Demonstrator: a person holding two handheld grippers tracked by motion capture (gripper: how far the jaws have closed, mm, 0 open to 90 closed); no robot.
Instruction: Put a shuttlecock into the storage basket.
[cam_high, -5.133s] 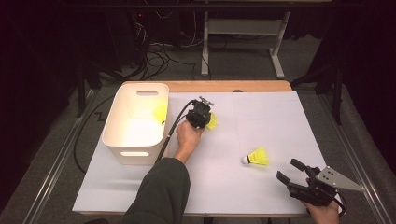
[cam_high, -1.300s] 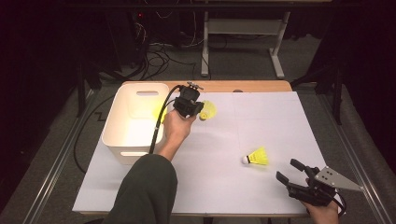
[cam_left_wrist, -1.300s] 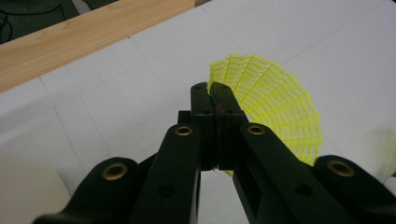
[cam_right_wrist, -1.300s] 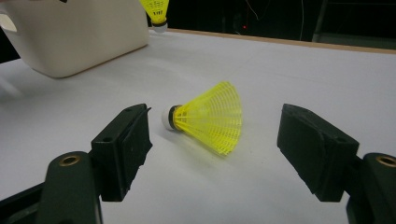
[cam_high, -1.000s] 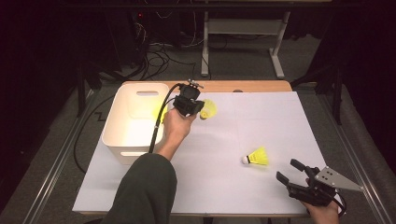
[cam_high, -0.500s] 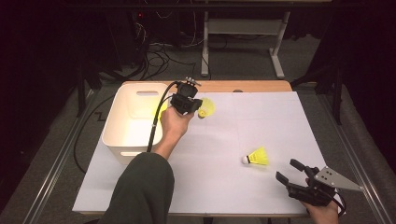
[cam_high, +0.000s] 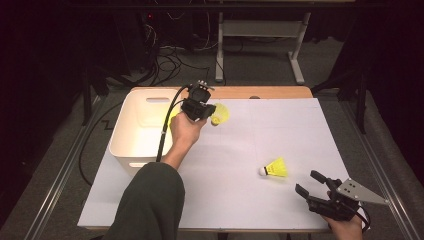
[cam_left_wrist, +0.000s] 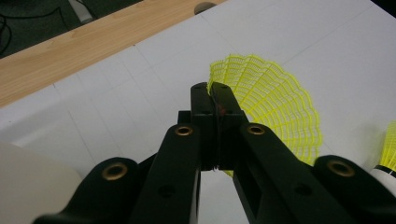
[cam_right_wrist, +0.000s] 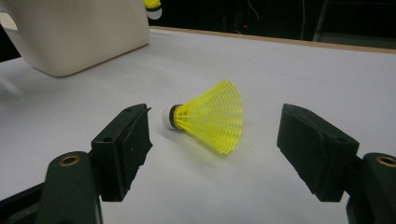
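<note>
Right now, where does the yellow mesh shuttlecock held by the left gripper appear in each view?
High view: yellow mesh shuttlecock upper centre, beside the white plastic bin.
Left gripper view: centre right, pinched at its rim.
Right gripper view: top left, above the bin.
Shared landmark: the white plastic bin.

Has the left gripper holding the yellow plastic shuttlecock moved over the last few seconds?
Yes. The left gripper, shut on the yellow plastic shuttlecock, has moved toward the table's far edge, alongside the white plastic bin.
</note>
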